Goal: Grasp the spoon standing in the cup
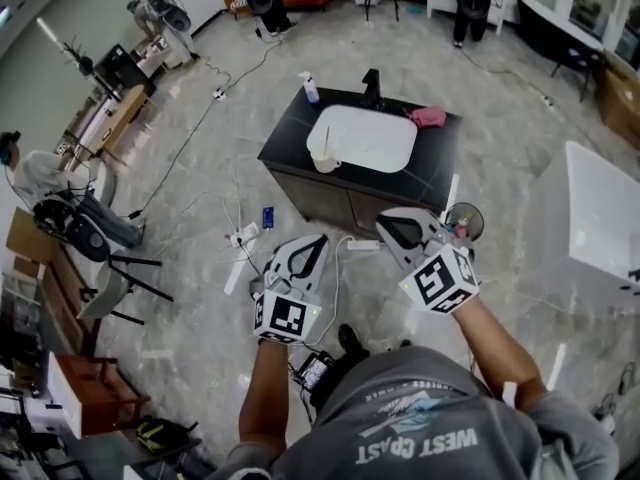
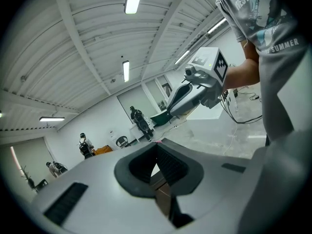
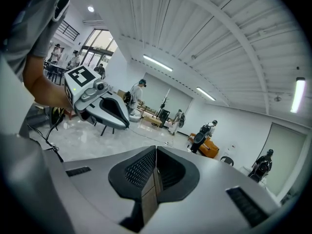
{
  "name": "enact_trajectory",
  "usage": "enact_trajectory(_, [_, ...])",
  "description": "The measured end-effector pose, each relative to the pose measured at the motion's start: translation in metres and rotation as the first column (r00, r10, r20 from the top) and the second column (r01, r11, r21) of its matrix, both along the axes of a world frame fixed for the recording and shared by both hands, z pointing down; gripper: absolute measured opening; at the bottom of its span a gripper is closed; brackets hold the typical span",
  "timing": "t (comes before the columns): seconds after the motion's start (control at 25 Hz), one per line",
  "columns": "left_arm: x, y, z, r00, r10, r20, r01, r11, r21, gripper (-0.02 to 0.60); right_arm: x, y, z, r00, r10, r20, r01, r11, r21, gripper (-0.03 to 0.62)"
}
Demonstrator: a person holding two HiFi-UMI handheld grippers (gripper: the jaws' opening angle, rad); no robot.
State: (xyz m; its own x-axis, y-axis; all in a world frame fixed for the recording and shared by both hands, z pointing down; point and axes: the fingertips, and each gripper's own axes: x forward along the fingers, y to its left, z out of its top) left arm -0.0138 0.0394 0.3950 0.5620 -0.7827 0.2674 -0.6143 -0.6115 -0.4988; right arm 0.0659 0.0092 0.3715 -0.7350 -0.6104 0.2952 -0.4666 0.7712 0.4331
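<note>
A beige cup [image 1: 325, 162] stands on the front edge of a black counter [image 1: 285, 138], left of its white sink [image 1: 365, 138]. A thin spoon [image 1: 326, 144] stands upright in the cup. Both grippers are held over the floor in front of the counter, well short of the cup. My left gripper [image 1: 320, 240] is shut and holds nothing; in its own view [image 2: 157, 156] the jaws meet and point up at the ceiling. My right gripper [image 1: 386, 224] is likewise shut and holds nothing [image 3: 155, 164]. Each gripper view shows the other gripper beside it.
On the counter are a soap bottle [image 1: 310, 88], a black faucet [image 1: 372, 86] and a pink cloth [image 1: 428, 117]. Cables and a power strip [image 1: 245, 235] lie on the floor before it. A white table [image 1: 600, 218] stands at right, chairs and a seated person [image 1: 40, 183] at left.
</note>
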Motion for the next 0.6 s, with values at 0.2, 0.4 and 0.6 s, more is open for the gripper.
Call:
enact_trajectory(0.2, [-0.013,-0.019,0.0,1.0,0.029,0.008,-0.029,1.0,-0.005,0.002,-0.014,-0.014,0.002,1.0,0.024,-0.006,-0.024,1.0,-0.006,0.032])
enact_trajectory(0.4, [-0.023,-0.033,0.006,0.999,0.052,0.004,-0.052,0.998,-0.02,0.002,-0.022,-0.027,0.005,0.999,0.051,-0.005,-0.051,0.999,-0.017,0.032])
enact_trajectory(0.6, [-0.03,-0.044,0.005,0.997,0.077,0.004,-0.077,0.997,-0.02,0.002,-0.027,-0.038,0.002,0.997,0.08,-0.004,-0.08,0.997,-0.013,0.032])
